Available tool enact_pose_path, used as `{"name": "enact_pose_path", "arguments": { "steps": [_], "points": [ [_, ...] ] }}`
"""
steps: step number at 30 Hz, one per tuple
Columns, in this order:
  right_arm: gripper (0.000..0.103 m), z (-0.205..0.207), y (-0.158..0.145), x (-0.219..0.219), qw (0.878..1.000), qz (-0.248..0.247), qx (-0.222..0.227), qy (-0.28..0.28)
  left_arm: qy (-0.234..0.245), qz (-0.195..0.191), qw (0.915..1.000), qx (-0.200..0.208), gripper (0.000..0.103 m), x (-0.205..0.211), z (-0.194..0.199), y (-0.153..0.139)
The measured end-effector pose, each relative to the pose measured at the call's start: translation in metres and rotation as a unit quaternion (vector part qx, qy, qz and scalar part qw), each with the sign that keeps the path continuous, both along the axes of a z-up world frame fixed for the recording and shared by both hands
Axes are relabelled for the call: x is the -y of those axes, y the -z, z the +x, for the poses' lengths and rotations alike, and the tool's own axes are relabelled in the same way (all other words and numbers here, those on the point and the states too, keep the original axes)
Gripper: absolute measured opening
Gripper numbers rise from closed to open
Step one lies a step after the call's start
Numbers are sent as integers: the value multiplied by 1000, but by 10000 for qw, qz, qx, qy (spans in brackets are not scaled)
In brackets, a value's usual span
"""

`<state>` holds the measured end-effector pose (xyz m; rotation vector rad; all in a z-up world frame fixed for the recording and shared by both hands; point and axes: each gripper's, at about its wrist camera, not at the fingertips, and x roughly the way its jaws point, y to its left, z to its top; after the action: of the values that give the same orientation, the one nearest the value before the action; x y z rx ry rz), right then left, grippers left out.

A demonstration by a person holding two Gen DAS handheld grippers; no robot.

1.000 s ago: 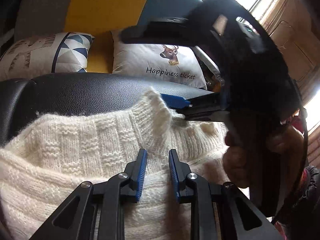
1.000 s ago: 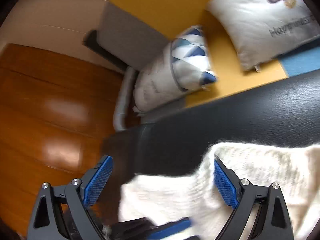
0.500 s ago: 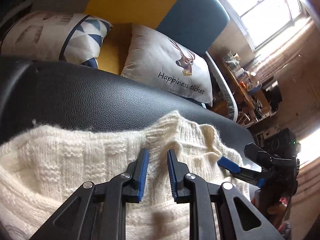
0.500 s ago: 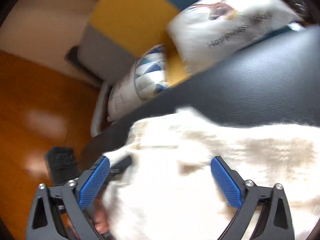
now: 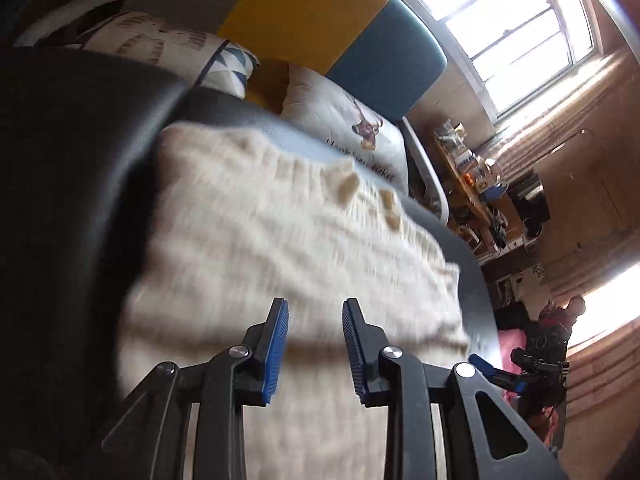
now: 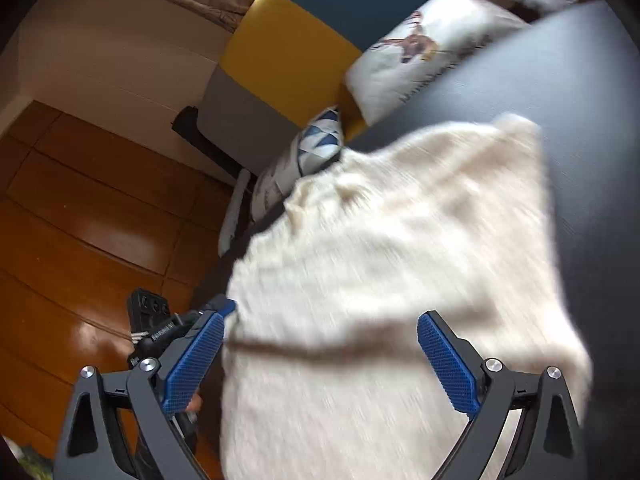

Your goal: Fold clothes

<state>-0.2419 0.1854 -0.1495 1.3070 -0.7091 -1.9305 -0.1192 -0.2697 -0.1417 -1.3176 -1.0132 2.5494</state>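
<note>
With the cream knitted sweater (image 5: 288, 232) lying flat on the black leather surface (image 5: 80, 160), the left gripper (image 5: 314, 344) is opening empty and the right gripper (image 6: 320, 360) stands wide, holding nothing, both clear for regrasping.

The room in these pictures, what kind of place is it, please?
Probably a living room in a home: a sofa with yellow and blue panels, a deer-print cushion on it, a wooden floor, and a cream sweater spread on a black padded surface.
</note>
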Motion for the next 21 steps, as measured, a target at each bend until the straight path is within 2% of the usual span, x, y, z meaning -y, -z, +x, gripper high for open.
{"name": "enact_pose_path", "arguments": {
  "steps": [7, 9, 16, 19, 21],
  "points": [
    [99, 103, 20, -82, 9967, 469, 507, 420, 1, -131, 9994, 331, 30, 4, 112, 9],
    [97, 122, 29, -96, 9969, 295, 542, 492, -76, -245, 9988, 424, 31, 5, 135, 13],
    [97, 141, 39, -83, 9984, -393, 403, 69, -231, -232, 9976, 618, 32, 10, 196, 29],
    [103, 143, 39, -74, 9988, -382, 322, 5, -281, -108, 9977, 608, 33, 14, 211, 38],
    [103, 144, 39, -69, 9991, -337, 259, 38, -323, -61, 9979, 550, 33, 14, 217, 40]
  ]
}}
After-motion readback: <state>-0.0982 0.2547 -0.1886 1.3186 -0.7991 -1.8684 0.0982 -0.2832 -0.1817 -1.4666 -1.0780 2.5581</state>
